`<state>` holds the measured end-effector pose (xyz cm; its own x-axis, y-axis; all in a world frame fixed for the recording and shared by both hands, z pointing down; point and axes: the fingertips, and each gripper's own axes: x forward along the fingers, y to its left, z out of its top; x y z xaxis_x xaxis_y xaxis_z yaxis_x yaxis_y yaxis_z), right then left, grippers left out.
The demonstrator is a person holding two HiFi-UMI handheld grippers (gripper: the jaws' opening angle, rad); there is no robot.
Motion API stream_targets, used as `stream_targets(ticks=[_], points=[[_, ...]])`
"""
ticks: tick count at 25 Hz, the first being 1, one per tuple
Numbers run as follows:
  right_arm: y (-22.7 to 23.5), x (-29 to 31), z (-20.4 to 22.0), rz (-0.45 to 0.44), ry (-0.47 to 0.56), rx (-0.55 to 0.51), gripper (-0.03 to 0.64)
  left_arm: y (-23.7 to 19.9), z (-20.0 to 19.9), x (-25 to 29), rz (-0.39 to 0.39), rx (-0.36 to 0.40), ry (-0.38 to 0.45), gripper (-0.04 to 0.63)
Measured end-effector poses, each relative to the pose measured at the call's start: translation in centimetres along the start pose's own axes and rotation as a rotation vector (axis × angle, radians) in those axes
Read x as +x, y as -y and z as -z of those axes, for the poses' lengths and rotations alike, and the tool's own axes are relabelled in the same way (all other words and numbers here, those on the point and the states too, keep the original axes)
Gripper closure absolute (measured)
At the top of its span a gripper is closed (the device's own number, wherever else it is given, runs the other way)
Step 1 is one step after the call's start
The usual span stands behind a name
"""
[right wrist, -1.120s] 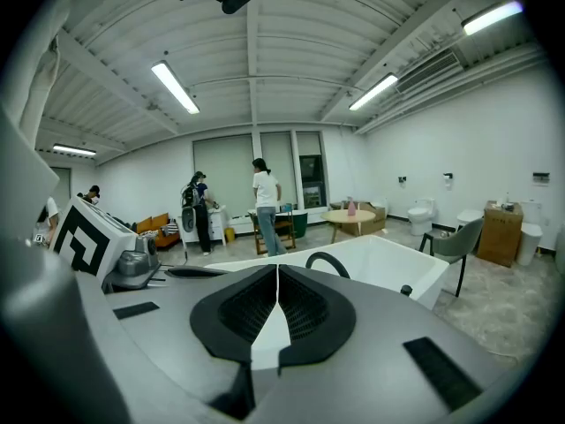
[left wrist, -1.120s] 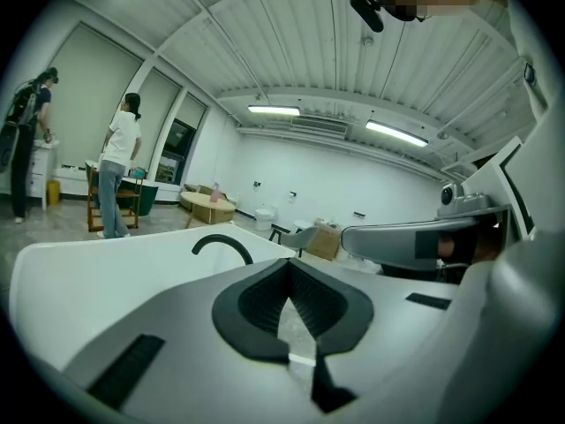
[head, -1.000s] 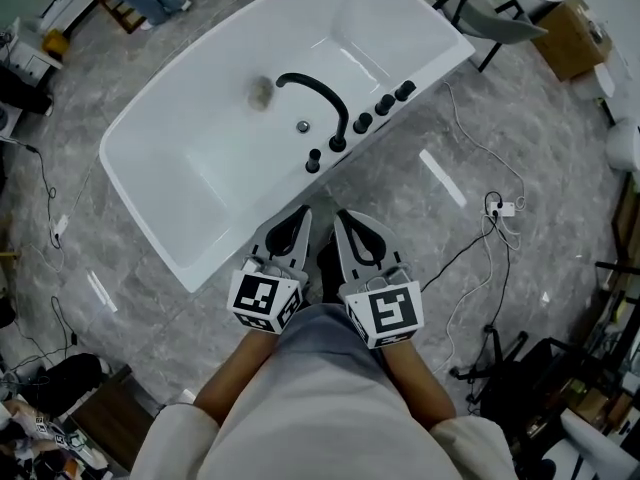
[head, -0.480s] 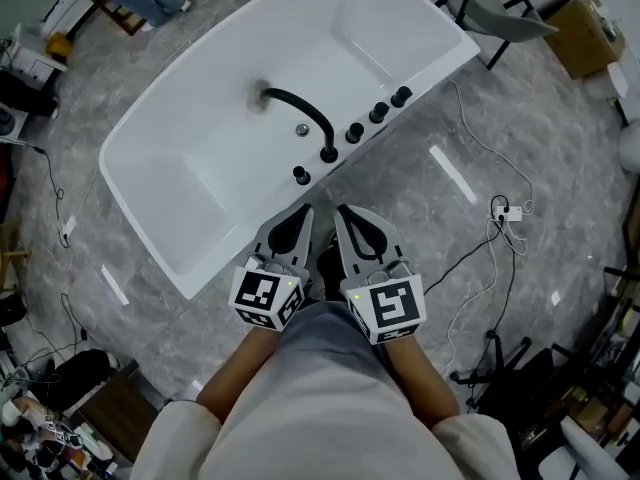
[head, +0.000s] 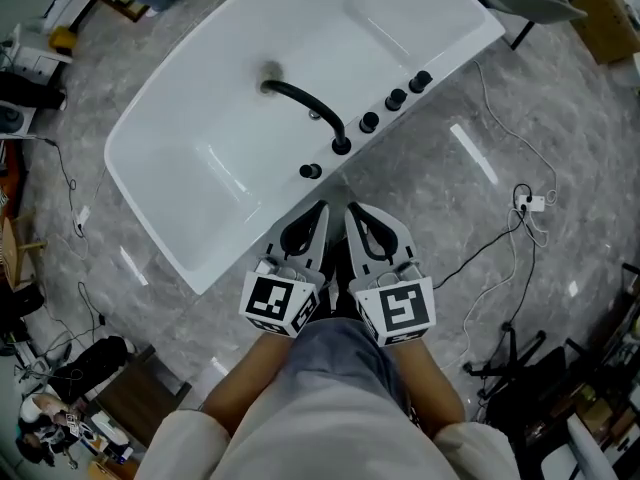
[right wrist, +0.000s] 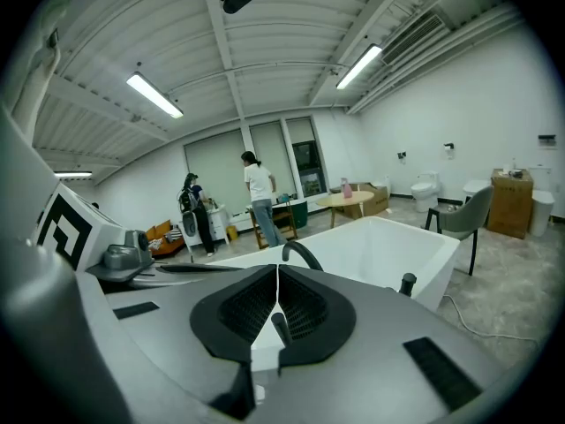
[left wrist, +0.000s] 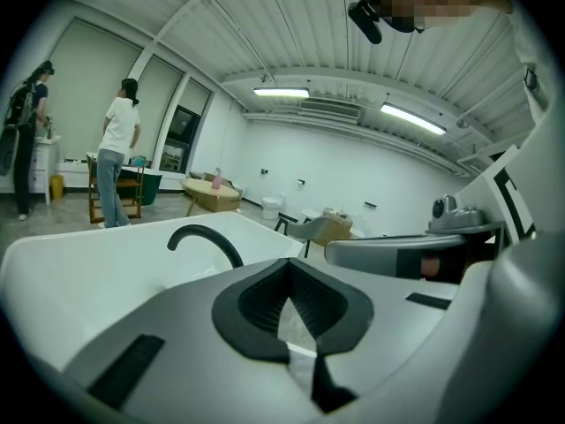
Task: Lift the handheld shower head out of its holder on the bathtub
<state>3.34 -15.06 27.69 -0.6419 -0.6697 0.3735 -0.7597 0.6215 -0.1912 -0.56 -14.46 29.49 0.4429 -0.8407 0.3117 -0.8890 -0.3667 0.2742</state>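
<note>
White bathtub (head: 190,168) fills my head view, and in its basin the drain (head: 270,72) sits under the tip of the black spout (head: 305,103). Black knobs (head: 396,99) line the near rim. I take the small post left of the spout's base for the shower head (head: 311,171), upright in its holder. My left gripper (head: 321,208) and right gripper (head: 351,209) hang side by side just short of that rim, each with jaws closed tip to tip and gripping nothing.
</note>
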Motion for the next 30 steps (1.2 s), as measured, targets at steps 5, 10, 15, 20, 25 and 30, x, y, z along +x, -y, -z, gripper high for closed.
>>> stream_targets(ticks=[5,10,15,20,25,30], points=[[0.7,1.9,1.9,0.039,-0.022,0.034,0.597,-1.8,1.1,0.7,0.009,-0.020,-0.013,0.592],[1.2,2.9,3.6,0.078,-0.035,0.022,0.597,-2.5,3.5,1.6,0.054,0.004,-0.059,0.592],[1.2,3.8,5.6,0.084,-0.048,0.023,0.597,-3.1,5.9,2.0,0.068,0.012,-0.073,0.592],[0.8,5.1,7.5,0.089,-0.067,0.017,0.597,-4.6,8.2,2.1,0.064,-0.029,-0.075,0.592],[0.9,6.3,9.6,0.082,-0.084,0.021,0.597,-6.1,10.3,2.6,0.064,-0.067,-0.081,0.592],[1.3,7.3,11.5,0.082,-0.096,0.031,0.597,-7.5,12.2,3.3,0.058,-0.083,-0.090,0.592]])
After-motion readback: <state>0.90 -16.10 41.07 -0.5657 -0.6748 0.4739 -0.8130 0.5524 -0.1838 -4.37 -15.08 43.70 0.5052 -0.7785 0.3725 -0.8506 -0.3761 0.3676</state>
